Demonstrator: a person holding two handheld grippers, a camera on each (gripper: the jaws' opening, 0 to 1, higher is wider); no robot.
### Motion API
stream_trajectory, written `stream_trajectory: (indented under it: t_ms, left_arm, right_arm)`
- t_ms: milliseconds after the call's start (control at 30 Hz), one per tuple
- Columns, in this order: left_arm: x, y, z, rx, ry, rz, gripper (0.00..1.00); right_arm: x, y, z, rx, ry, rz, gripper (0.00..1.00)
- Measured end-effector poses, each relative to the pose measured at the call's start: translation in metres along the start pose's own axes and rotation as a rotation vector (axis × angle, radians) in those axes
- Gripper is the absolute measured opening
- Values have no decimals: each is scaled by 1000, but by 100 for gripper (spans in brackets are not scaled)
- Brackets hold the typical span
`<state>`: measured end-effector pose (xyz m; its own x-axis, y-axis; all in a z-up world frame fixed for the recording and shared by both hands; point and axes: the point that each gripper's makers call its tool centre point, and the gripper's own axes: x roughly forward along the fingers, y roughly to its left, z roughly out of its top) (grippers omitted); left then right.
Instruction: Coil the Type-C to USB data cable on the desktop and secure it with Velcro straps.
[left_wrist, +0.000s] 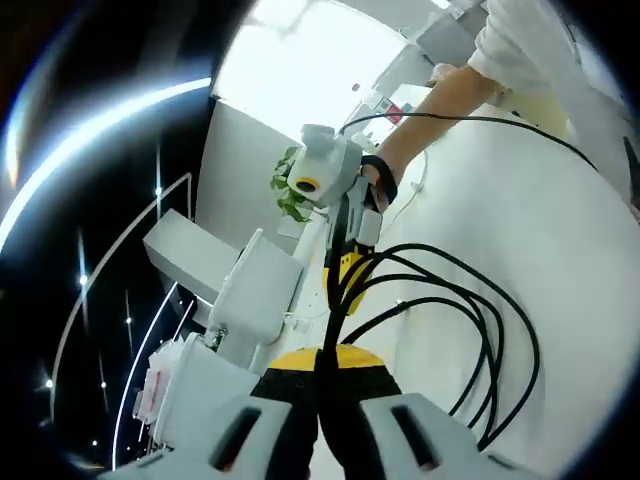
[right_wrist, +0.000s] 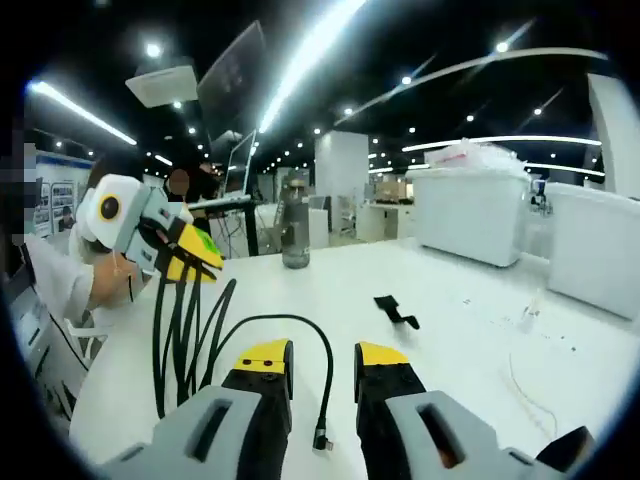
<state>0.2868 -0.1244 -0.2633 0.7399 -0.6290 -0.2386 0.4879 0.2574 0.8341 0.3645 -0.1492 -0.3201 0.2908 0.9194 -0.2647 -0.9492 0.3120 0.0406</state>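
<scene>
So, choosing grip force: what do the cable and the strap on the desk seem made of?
Cable: black, smooth, faintly glossy jacket, likely rubber or soft plastic; it bends in loose loops. Velcro strap: matte black, probably fabric, lying limp and kinked on the white table; texture too small to confirm.

Your left claw (left_wrist: 322, 395) yellow-tipped over black and grey, your right claw (right_wrist: 322, 365) the same, black cable (right_wrist: 185, 335) looped on the white worktop (right_wrist: 450, 300), black Velcro strap (right_wrist: 396, 311), green plant (left_wrist: 290, 190), white bins (right_wrist: 470, 215).
</scene>
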Motion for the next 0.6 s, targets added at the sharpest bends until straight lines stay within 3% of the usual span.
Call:
stream_trajectory:
  t_ms: [67,133,167,200,233,300,400,500,600]
  left_arm:
    - [-2,0,2,18,-3,5,4]
    - [-3,-1,5,26,-10,2,4]
    - [-3,-1,6,32,-14,2,4]
    - [-3,-1,6,33,-15,0,4]
    - [-4,-2,5,31,-13,-2,4]
    - [-4,-1,1,28,-9,3,4]
    - [-3,0,-10,11,2,11,4]
    - [0,0,-16,3,7,24,4]
    - [1,0,-17,17,10,34,5]
  right_arm:
    - [16,-4,-13,-44,72,-13,28]
    - [29,-10,-17,-40,79,-21,21]
    - [34,-12,-20,-43,95,-25,16]
    - [36,-12,-23,-70,111,-34,3]
    - [36,-11,-21,-73,100,-38,3]
    - [32,9,-4,-22,14,72,2]
    - [18,26,15,10,-80,152,2]
    - [9,40,19,17,-88,208,2]
    - [3,47,22,0,-88,218,2]
